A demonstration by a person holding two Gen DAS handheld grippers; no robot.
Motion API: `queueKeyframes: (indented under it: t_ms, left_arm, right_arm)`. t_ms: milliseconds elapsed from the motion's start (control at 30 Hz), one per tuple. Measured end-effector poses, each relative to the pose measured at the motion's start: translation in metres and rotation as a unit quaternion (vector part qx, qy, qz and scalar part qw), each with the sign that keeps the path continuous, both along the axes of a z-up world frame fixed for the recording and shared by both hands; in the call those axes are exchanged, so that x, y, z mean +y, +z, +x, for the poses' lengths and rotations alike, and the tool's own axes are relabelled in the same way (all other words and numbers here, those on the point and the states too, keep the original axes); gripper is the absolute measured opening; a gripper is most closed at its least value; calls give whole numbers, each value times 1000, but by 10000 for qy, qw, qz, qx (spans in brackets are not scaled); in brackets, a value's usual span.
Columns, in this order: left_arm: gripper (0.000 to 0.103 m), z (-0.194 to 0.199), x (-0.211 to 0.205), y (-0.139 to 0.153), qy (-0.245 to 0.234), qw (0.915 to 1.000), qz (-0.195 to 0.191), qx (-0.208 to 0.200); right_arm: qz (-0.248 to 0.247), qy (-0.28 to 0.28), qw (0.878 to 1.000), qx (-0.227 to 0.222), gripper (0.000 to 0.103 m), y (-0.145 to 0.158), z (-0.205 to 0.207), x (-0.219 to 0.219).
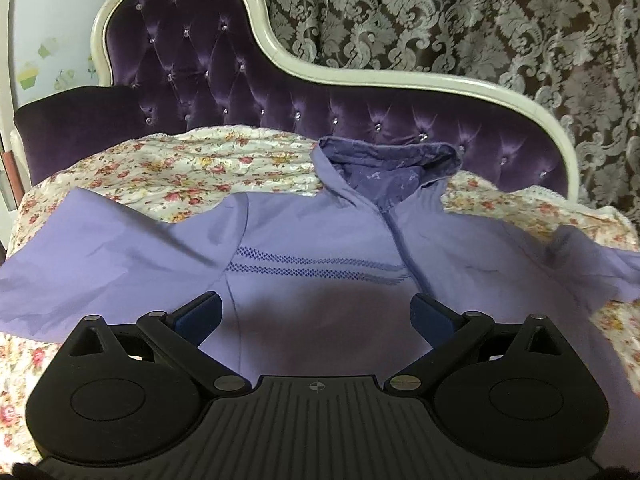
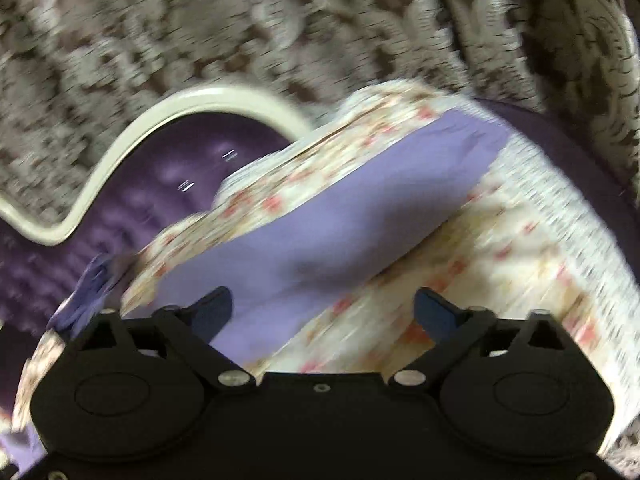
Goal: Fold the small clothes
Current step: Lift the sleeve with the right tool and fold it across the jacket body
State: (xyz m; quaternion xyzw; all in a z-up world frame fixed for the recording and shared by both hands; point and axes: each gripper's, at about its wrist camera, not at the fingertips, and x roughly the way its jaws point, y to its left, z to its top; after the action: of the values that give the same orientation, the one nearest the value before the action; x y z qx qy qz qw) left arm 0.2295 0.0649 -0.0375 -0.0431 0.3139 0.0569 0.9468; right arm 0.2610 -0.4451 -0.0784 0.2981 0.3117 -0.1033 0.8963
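A small lavender hooded jacket point(image 1: 320, 240) lies spread front-up on a floral quilt point(image 1: 180, 168), sleeves out to both sides, hood toward the sofa back. My left gripper point(image 1: 316, 312) is open and empty, hovering over the jacket's lower front. In the right wrist view, which is blurred, one lavender sleeve point(image 2: 360, 208) runs diagonally across the quilt point(image 2: 500, 248). My right gripper point(image 2: 324, 308) is open and empty just above the sleeve's near part.
A purple tufted sofa back point(image 1: 248, 92) with a white carved frame point(image 1: 360, 80) rises behind the quilt. A patterned curtain point(image 1: 480, 20) hangs behind it. The quilt's lace edge point(image 2: 568, 208) drops off at the right.
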Motion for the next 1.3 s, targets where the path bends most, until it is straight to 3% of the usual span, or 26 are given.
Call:
queueKeyframes:
  t_ms: [67, 333, 500, 600, 667, 767, 933, 1067, 1300]
  left_arm:
    - [102, 8, -1, -8, 50, 10000, 58, 42]
    - [101, 32, -1, -45, 81, 9985, 115, 535]
    - [103, 28, -5, -52, 56, 9988, 304, 380]
    - [103, 28, -4, -53, 33, 9988, 300, 390]
    - [103, 30, -4, -52, 31, 9987, 294, 419]
    - [103, 32, -5, -52, 22, 9985, 295, 454]
    - [103, 34, -5, -53, 21, 9985, 270, 478]
    - [103, 35, -5, -53, 22, 9986, 251, 468]
    - [102, 34, -2, -51, -23, 9987, 189, 468]
  right_arm:
    - [91, -246, 9997, 18, 84, -6, 8, -23]
    - [150, -922, 9956, 71, 79, -29, 41, -76]
    - [197, -1098, 9938, -2, 74, -43, 54, -100]
    - [241, -1271, 9916, -75, 58, -46, 61, -112]
    - [329, -1352, 9903, -34, 30, -48, 64, -119]
    - [291, -1302, 9910, -64, 19, -43, 65, -123]
    - [-258, -870, 9954, -299, 16, 6, 67, -103]
    - [-507, -328, 9950, -794, 15, 66, 72, -72]
    - [-818, 943, 9782, -1657, 15, 166, 90, 30]
